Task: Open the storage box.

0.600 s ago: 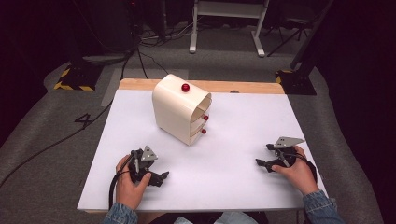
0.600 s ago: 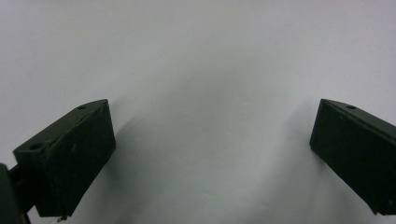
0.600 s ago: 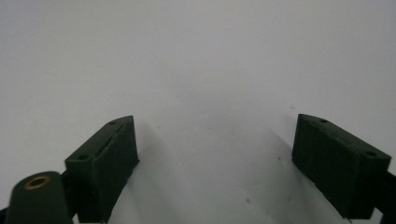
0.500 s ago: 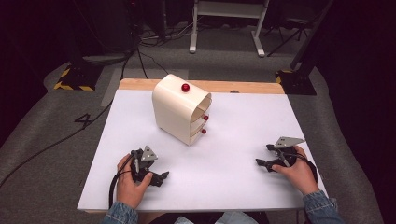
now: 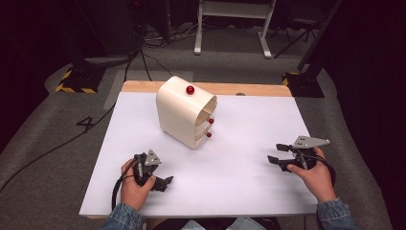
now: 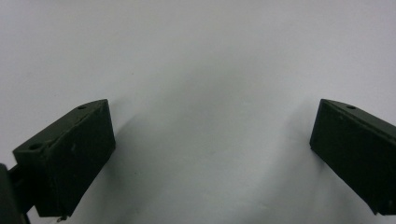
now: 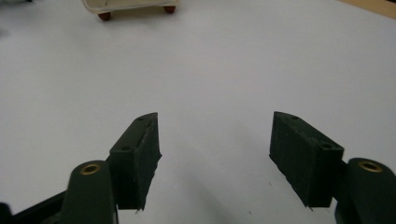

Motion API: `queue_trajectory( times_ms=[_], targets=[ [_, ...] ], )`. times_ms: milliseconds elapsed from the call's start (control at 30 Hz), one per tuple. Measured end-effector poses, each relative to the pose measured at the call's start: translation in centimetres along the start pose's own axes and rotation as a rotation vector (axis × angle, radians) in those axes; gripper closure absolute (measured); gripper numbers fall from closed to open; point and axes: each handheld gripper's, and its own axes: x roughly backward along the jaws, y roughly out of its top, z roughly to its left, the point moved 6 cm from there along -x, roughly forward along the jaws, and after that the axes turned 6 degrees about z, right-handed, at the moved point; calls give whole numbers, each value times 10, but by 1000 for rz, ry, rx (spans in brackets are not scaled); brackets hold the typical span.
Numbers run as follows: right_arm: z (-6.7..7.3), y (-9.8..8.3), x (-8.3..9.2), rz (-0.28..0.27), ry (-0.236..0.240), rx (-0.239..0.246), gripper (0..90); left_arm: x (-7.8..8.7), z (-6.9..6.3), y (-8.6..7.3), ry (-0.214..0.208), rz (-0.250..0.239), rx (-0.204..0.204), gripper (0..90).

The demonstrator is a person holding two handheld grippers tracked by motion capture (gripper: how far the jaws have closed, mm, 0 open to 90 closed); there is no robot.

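Observation:
A cream rounded cabinet (image 5: 184, 111) with red knobs (image 5: 190, 90) stands at the back middle of the white table (image 5: 239, 182); two more knobs poke out of its right face. Its lower edge and two knobs show at the top of the right gripper view (image 7: 126, 5). My left gripper (image 5: 163, 183) rests low at the front left, held in a hand, jaws wide open over bare table (image 6: 210, 140). My right gripper (image 5: 276, 154) hovers at the front right, pointing left, open with nothing between its fingers (image 7: 137, 154).
A wooden strip (image 5: 249, 89) runs along the table's far edge. Beyond it lie grey floor, cables (image 5: 139, 52), a white stand (image 5: 234, 24) and yellow-black striped bases (image 5: 72, 86).

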Motion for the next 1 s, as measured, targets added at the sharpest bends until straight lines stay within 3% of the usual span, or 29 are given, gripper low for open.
queue_trajectory(
  times_ms=[233,500,767,1000],
  targets=[
    [13,20,9,-80,25,-4,398,0,0,0,0,2,0,2],
    [23,50,10,-104,28,47,468,0,0,0,0,2,0,1],
    [29,78,-6,-121,53,81,550,0,0,0,-2,2,1,2],
    [33,100,-33,-140,88,106,595,0,0,0,-3,1,2,1]
  ],
)
